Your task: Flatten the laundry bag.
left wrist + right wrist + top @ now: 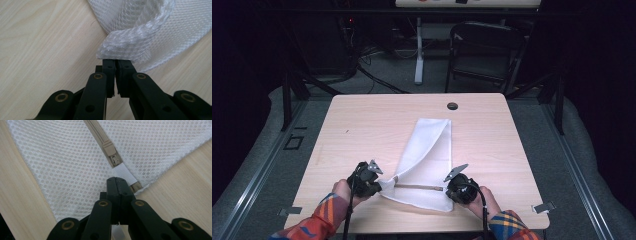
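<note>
A: On the pale wooden desk [362, 125] we see a white mesh bag [432, 145], lying near the front edge, its far part folded into a narrow strip that runs away from us. At the left, the left tongs [115, 61] are clenched on a bunched corner of the mesh, which puckers just above the jaws.

B: Moving right, we note the tan zipper [100, 137] running along the near side of the bag between the two tongs. Its slider [111, 151] sits close to the white end tab [125, 173]. The right tongs [117, 179] are pressed together at that tab and, as we judge it, pinch the bag's edge there.

A: We take the step in hand to be stretching the zipper line taut. To do it well, we would keep both grips firm, pull outward evenly and stay low over the desk, so that the mesh neither slips nor bunches further.

B: As for writing, we find no brand, label or lettering legible on the bag, the zipper or the tongs.
</note>
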Demonstrator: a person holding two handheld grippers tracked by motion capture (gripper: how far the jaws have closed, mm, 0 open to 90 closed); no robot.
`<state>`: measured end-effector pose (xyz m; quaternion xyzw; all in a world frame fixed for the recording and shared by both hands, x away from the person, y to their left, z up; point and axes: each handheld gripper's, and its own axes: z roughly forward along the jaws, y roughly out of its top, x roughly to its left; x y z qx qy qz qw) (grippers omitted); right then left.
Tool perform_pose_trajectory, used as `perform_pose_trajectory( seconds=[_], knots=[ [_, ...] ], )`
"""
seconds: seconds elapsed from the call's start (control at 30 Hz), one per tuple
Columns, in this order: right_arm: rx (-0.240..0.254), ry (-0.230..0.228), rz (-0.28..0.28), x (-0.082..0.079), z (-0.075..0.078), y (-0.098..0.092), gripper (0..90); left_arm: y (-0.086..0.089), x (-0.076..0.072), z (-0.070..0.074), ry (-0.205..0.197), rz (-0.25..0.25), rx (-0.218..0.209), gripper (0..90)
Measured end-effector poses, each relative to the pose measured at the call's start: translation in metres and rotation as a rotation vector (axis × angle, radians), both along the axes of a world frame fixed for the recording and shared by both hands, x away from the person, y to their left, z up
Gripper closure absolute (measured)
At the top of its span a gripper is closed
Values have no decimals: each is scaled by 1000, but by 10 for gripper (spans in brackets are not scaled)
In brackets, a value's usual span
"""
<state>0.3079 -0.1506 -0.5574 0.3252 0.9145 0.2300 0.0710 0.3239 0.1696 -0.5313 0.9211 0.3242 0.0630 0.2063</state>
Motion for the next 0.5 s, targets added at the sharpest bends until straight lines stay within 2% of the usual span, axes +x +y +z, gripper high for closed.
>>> perform_pose_trajectory(
  seconds=[0.43,0.5],
  knots=[
    [-4,-4,5,0,0,0,900,6,0,-1,33,23,1,838],
    [-5,-4,5,0,0,0,900,6,0,-1,23,28,0,838]
  ],
)
